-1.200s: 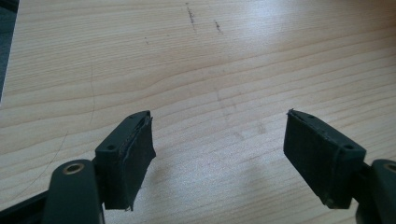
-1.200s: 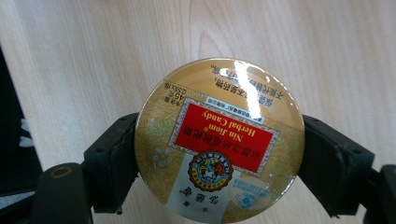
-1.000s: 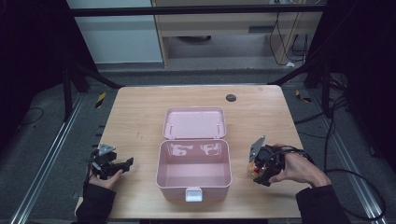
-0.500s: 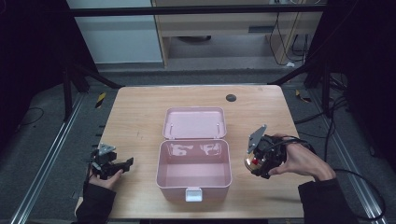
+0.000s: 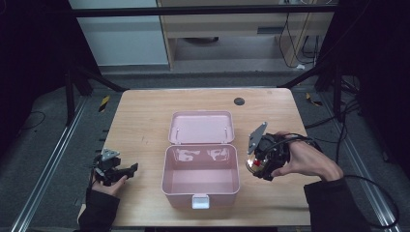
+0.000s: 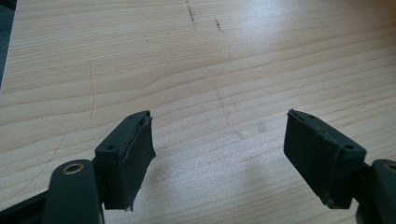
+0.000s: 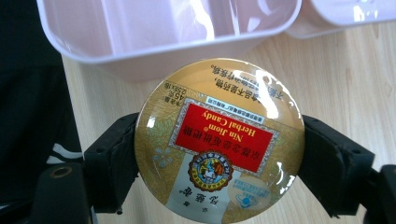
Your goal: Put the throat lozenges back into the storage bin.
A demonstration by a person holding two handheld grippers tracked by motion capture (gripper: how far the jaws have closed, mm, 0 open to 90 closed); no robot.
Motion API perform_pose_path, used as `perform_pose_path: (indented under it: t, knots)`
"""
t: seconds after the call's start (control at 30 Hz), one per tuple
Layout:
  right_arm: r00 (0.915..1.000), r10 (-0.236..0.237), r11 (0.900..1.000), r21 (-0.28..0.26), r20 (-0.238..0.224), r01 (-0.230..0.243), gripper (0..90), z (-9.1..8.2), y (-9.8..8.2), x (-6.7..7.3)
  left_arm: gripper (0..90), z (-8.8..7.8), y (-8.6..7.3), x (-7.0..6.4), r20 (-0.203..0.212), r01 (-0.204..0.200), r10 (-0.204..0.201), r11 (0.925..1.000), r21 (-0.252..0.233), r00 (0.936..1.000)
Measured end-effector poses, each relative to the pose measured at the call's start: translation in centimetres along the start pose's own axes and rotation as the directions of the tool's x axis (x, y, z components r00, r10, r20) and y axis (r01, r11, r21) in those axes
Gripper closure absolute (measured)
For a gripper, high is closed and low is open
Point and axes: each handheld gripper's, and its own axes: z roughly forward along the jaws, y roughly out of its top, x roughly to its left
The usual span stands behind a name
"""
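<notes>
R gripper (image 5: 258, 162), clamping Herbal Candy tin (image 7: 218, 140), is closing in on open pink box (image 5: 200, 176) vs 1s ago; drop-in looking next; L gripper (image 5: 126, 170) idling open

My wooden table (image 5: 145, 121): small dark disc (image 5: 239, 101) near the far edge, toward the right corner. Faint dark marks (image 6: 191, 11) on bare wood. On the floor, a striped piece (image 5: 104, 103) off the far left corner, another striped piece (image 5: 313, 100) off the right.

High view: overhead, facing forward-down on whole table (image 5: 145, 121).
Left gripper view: close, low over bare table.
Right gripper view: close, faces box (image 7: 140, 42).
Shared: box (image 5: 200, 164), tabletop.
</notes>
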Motion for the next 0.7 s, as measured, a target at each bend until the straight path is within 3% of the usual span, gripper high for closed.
perform_pose_path:
  t: [0.4,0.7]
  knots:
    - [0.9996,-0.026,1.0,-0.002,-0.005,0.026,20.7,-0.2,2.4,0.1,23.3,0.0,0.0,0.0,0.0,0.001,-0.001,1.0,0.0,1.0]
    - [0.9981,-0.058,0.998,-0.011,-0.02,0.058,20.7,0.6,4.4,0.1,23.3,0.0,0.0,0.0,0.0,0.003,-0.003,1.0,-0.004,1.0]
